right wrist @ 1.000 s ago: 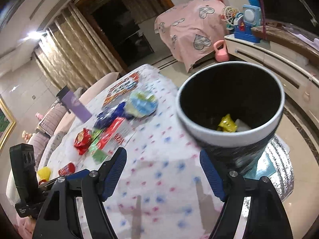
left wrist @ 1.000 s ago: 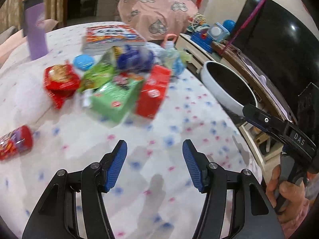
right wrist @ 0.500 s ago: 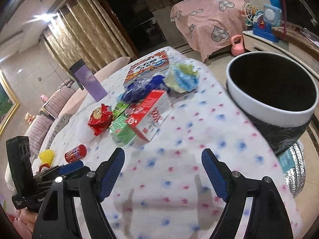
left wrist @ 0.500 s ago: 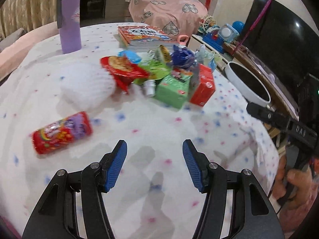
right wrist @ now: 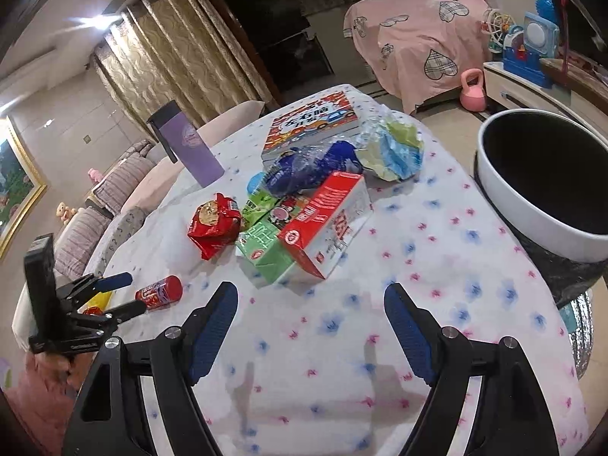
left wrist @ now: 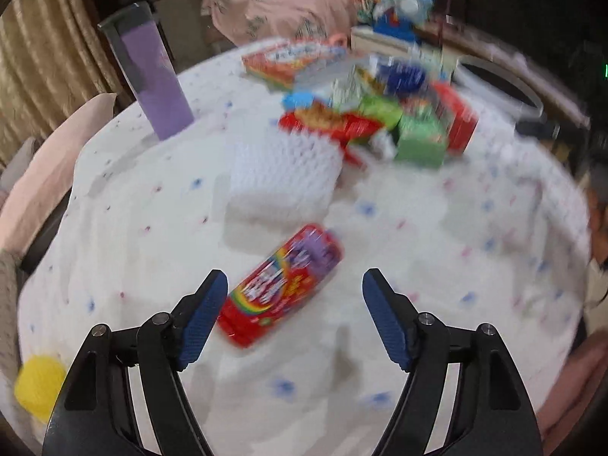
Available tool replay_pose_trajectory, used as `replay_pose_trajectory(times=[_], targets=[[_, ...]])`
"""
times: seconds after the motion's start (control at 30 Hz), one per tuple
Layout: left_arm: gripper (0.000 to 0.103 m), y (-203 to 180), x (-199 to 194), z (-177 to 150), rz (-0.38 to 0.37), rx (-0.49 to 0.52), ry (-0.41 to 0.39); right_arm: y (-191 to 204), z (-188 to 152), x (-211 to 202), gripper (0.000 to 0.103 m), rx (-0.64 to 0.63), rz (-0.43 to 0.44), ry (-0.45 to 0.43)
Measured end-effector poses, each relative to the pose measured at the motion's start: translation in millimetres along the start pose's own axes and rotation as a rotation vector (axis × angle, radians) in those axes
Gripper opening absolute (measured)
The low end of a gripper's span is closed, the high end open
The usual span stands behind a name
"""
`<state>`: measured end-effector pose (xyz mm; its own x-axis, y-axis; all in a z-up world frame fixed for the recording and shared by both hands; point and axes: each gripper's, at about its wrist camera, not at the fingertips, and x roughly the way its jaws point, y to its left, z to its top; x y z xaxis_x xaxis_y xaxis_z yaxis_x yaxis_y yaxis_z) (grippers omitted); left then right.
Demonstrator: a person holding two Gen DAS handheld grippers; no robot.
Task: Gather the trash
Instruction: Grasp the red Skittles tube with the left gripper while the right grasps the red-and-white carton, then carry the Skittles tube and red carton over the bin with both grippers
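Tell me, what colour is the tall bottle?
Purple, with a dark lid; the bottle shows best in the right wrist view.

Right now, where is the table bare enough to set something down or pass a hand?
Bare cloth lies between the right gripper and the bin, in front of the red carton. A smaller patch sits between the candy tube and the red packet. It is crowded from that packet back to the book.

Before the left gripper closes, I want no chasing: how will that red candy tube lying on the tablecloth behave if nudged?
The red candy tube lies on its side and looks cylindrical, so it will probably roll if bumped. It seems rigid, so the open left gripper should pinch it without crushing. Its glossy label may be slippery.
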<state>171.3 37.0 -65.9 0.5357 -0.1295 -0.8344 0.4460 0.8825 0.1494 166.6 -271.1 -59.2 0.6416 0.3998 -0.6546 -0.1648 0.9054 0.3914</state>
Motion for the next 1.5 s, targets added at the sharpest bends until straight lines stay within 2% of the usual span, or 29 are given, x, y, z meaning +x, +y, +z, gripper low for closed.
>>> replay_pose_trajectory(times=[0.1,0.2,0.27,0.33,0.43,0.53,0.6,0.63,0.67,0.7,0.77,0.83,1.0,1.2,1.27,1.33,1.4,1.43,1.5], targets=[[0.075,0.6,12.7,-4.5,0.026,0.045,0.031,2.8,4.2,8.1,0.081,-0.003,0.006,0.017],[0.075,4.2,22.5,-5.7,0.026,0.042,0.05,3.3,9.8,16.9,0.081,0.003,0.01,0.027],[0.071,5.6,25.1,-5.5,0.023,0.038,0.054,3.3,14.0,22.4,0.081,0.011,0.015,0.03],[0.058,5.3,26.7,-3.6,0.019,0.035,0.066,2.4,17.1,27.0,0.081,0.017,0.015,0.03],[0.044,3.5,28.1,0.3,-0.004,0.024,0.081,0.2,25.1,36.3,0.081,0.035,0.006,0.023],[0.036,-5.6,26.9,4.9,-0.042,-0.009,0.084,-0.2,33.1,50.7,0.081,0.042,-0.002,0.028],[0.034,-18.8,22.0,7.1,-0.099,-0.023,0.071,-0.7,35.6,59.9,0.077,0.043,-0.014,0.044],[0.034,-30.2,18.8,9.2,-0.13,-0.029,0.058,-2.2,35.5,62.8,0.073,0.051,-0.015,0.047],[0.034,-40.2,17.1,10.9,-0.151,-0.033,0.054,-3.8,35.3,64.3,0.058,0.057,-0.022,0.049],[0.034,-50.4,16.1,12.9,-0.168,-0.036,0.051,-6.0,34.8,65.9,0.05,0.062,-0.028,0.055],[0.034,-72.1,14.9,18.8,-0.214,-0.063,0.04,-9.5,33.1,63.7,0.044,0.07,-0.001,0.052],[0.033,-87.6,15.0,26.1,-0.263,-0.114,0.036,-8.2,31.7,55.5,0.039,0.044,-0.024,0.046],[0.034,-106.4,15.4,38.4,-0.289,-0.214,0.03,-18.4,27.2,29.9,0.038,0.014,-0.04,0.053],[0.034,-109.6,34.9,43.0,-0.27,-0.274,0.077,-35.6,23.0,14.5,0.038,-0.042,-0.076,0.147],[0.034,-110.2,36.4,43.8,-0.26,-0.293,0.072,-40.2,24.4,15.4,0.041,-0.019,-0.059,0.151],[0.033,-112.2,34.9,44.0,-0.25,-0.307,0.062,-43.2,27.2,16.9,0.055,0.005,-0.077,0.139],[0.033,-112.2,34.7,43.0,-0.255,-0.333,0.05,-44.9,28.0,20.1,0.054,0.018,-0.072,0.131],[0.033,-112.9,34.6,42.9,-0.259,-0.343,0.045,-45.8,27.8,21.8,0.044,0.018,-0.071,0.132],[0.032,-116.3,31.8,42.9,-0.273,-0.357,0.033,-48.2,25.5,24.2,0.04,0.024,-0.058,0.131]])
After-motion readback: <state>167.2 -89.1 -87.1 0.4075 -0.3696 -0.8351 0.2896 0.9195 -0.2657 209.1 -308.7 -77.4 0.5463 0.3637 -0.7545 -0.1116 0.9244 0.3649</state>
